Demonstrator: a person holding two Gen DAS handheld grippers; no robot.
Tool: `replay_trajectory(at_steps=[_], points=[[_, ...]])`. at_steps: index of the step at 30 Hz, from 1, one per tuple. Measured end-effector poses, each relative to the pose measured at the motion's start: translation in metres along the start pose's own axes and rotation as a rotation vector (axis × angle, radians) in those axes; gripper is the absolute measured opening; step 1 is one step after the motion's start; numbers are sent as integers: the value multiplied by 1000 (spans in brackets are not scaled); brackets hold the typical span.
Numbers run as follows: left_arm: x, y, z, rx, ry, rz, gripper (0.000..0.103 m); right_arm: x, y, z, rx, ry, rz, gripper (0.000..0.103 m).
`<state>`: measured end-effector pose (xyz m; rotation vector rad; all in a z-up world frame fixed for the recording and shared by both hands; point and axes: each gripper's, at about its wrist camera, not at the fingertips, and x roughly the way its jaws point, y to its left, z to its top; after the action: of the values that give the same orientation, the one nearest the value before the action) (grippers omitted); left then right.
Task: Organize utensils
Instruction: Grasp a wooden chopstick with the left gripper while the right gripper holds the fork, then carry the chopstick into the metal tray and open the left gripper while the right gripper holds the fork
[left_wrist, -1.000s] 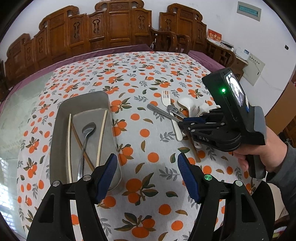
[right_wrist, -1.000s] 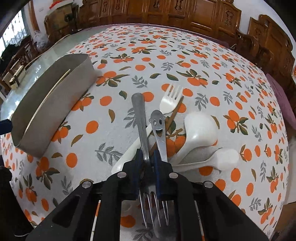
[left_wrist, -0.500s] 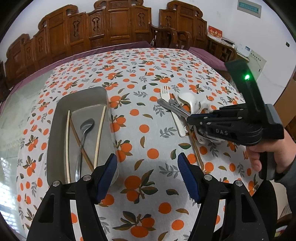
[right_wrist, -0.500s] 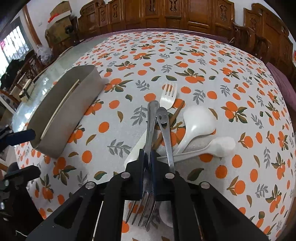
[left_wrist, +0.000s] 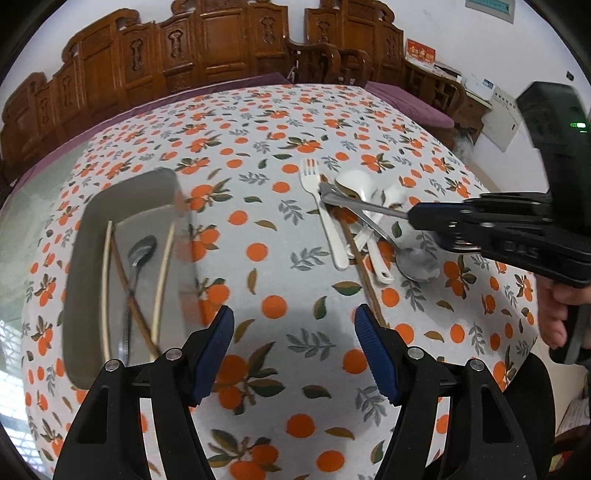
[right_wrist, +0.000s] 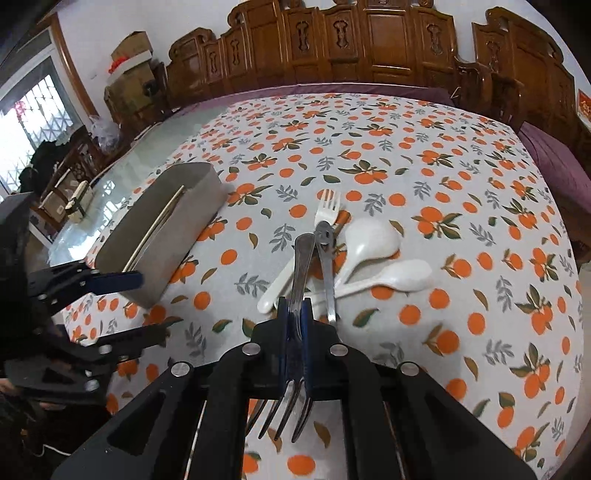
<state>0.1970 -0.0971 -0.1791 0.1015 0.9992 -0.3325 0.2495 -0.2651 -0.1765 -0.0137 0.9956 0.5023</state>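
1. Right gripper: fingers are pinching the metal fork at mid-handle, tines pointing back toward the camera, handle end hovering over the pile.
2. Left gripper: fingers are standing wide apart, holding nothing, above the tablecloth.
3. Metal tray: sitting left of the pile; it is containing a metal spoon and chopsticks.
4. Pile on cloth: white plastic fork, smiley-handled spoon, two white soup spoons, all lying loosely overlapped.
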Motion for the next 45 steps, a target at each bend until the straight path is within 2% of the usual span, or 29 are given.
replay_trajectory(at_steps=[12,14,20,27,29,30,45], points=[[38,-38,8,36,47,-16,62,-25,-31,-29,10,-32,-65,8],[45,-44,9,45,61,-12,54,-27,-36,-31,21,-36,-64,8],[62,-54,10,57,99,-3,37,-31,-41,-34,45,-49,-55,8],[68,-53,11,50,105,16,22,-31,-38,-35,43,-43,-57,8],[68,-52,11,45,110,15,6,-29,-37,-35,38,-35,-62,8],[67,-50,11,41,113,13,4,-28,-36,-36,37,-33,-65,8],[8,-21,7,27,14,38,4,-22,-19,-31,19,-12,-98,8]])
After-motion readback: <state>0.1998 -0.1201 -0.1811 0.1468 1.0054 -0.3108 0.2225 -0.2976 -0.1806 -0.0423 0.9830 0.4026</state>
